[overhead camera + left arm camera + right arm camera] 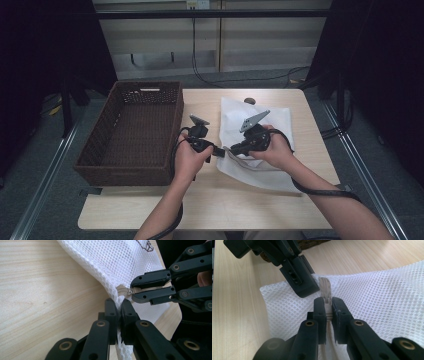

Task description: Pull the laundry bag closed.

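Observation:
A white mesh bag (pixel 265 125) lies on the wooden table (pixel 200 205), right of centre. Both grippers meet at its near left corner. My left gripper (pixel 119 304) is shut on the mesh edge (pixel 117 293) just beside the end of the beige zipper (pixel 325 285). My right gripper (pixel 327 303) is shut on the zipper pull (pixel 327 305), with the zipper tape running back between its jaws. In the high view the left gripper (pixel 218 150) and right gripper (pixel 233 148) point at each other, tips nearly touching. The bag's corner is lifted slightly off the table.
A large brown wicker basket (pixel 100 167) stands at the table's left side, close to the left hand. Bare wood lies in front of the bag and toward the near edge. Cables trail from both grippers along the forearms.

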Available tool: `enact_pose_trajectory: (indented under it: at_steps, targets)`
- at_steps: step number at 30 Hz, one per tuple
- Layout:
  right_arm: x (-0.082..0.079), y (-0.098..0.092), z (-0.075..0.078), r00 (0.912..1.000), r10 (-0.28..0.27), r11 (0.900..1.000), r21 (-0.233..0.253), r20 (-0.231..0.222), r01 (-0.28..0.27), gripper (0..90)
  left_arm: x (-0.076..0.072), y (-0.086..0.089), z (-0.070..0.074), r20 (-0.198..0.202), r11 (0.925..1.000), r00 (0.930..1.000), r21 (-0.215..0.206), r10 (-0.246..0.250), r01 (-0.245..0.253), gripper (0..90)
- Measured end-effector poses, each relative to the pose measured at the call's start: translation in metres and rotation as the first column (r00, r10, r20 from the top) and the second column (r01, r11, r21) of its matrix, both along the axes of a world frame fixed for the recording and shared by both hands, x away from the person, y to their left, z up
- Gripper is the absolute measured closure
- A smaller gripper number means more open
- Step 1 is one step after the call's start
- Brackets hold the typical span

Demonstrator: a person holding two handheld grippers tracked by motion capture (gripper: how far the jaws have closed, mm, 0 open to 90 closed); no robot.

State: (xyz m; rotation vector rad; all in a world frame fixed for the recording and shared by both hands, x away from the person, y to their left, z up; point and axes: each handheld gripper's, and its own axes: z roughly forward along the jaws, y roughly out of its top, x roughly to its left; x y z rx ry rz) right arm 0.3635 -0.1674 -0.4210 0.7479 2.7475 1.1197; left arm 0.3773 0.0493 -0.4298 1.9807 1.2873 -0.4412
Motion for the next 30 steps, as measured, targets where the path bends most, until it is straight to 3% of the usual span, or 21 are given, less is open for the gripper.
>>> enact_pose_trajectory:
  at_steps: [3, 4, 6, 8, 12, 14, 23, 30]
  targets:
    - [-0.001, -0.002, -0.002, 0.9999, -0.01, 0.998, -0.056, -0.006, 0.009, 83.2, 0.001, 0.005, 0.002, 0.013, 0.9996, 0.9995, 0.001, 0.029, -0.029, 86.5]
    - [0.0, -0.005, -0.004, 0.9999, -0.009, 0.999, -0.041, -0.008, 0.008, 83.2, 0.003, 0.014, 0.005, 0.015, 0.999, 0.9989, -0.004, 0.045, -0.045, 86.5]
    - [0.0, -0.009, -0.005, 0.9993, -0.019, 1.0, -0.021, -0.034, 0.018, 83.2, 0.004, 0.017, 0.005, 0.012, 0.9983, 0.9984, -0.02, 0.055, -0.055, 86.5]
    - [0.001, -0.014, -0.004, 0.9993, -0.025, 1.0, 0.006, -0.027, 0.025, 83.2, 0.004, 0.017, 0.004, 0.011, 0.9986, 0.9986, -0.013, 0.052, -0.052, 86.4]
    - [-0.001, -0.014, -0.005, 0.9994, -0.021, 1.0, -0.018, -0.029, 0.02, 83.2, 0.004, 0.015, 0.005, 0.022, 0.9994, 0.9992, 0.012, 0.033, -0.033, 86.4]
    - [-0.001, -0.014, -0.005, 0.9994, -0.017, 1.0, -0.003, -0.029, 0.017, 83.2, 0.003, 0.015, 0.004, 0.016, 0.9989, 0.9988, -0.002, 0.047, -0.047, 86.3]
    - [-0.002, -0.015, -0.006, 0.9998, -0.01, 1.0, -0.012, -0.015, 0.01, 83.1, 0.003, 0.015, 0.002, 0.023, 0.9985, 0.9984, 0.017, 0.053, -0.053, 86.3]
    - [-0.004, -0.019, -0.009, 0.9995, -0.01, 1.0, -0.012, -0.029, 0.009, 83.1, 0.004, 0.016, 0.001, 0.02, 0.9982, 0.9983, 0.024, 0.055, -0.055, 86.3]
